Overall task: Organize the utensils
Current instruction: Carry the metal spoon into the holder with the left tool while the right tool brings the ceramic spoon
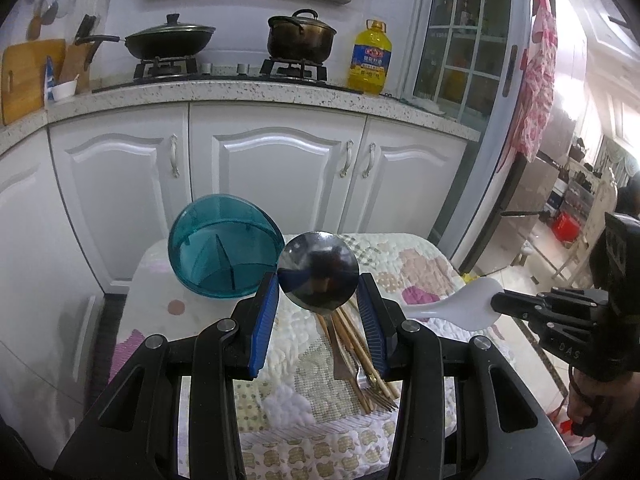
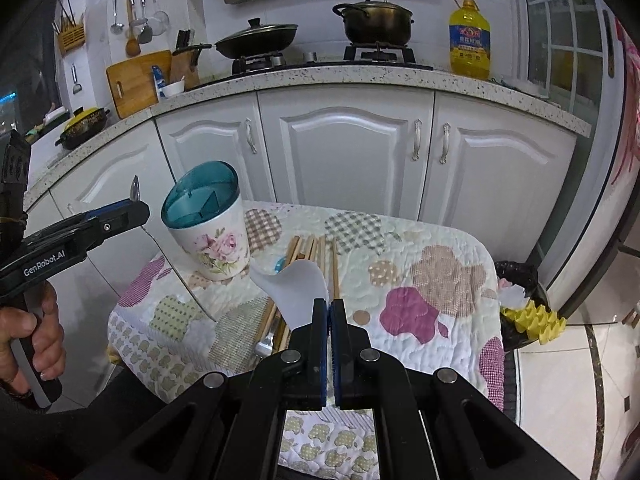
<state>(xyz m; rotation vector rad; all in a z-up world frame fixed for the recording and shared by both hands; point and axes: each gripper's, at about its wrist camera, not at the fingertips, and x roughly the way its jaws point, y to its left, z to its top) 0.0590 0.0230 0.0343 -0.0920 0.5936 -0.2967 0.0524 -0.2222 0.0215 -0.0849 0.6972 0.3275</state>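
The left gripper point(image 1: 318, 300) grasps a steel ladle point(image 1: 319, 270) by the sides of its round bowl, the blue pads point(image 1: 264, 320) pressing on either rim; the bowl faces the camera, held in the air above the table point(image 1: 280, 400). In the right wrist view the ladle shows edge-on at that gripper's tip point(image 2: 136, 200), with a hand point(image 2: 36, 328) on the grip below.

The right gripper point(image 2: 329, 312) is clenched on the handle of a white spoon point(image 2: 296, 288), its bowl raised over the table's middle. From the left wrist view the spoon point(image 1: 460, 304) sticks out sideways from the right gripper point(image 1: 496, 302), off the table's right edge.

The holder point(image 2: 208, 224), a floral cup with a teal divided top, stands near the table's far left corner. Chopsticks point(image 2: 316, 248) and a fork point(image 1: 368, 388) lie in a loose bundle on the quilted cloth point(image 2: 420, 280) toward the middle, just beside the holder.
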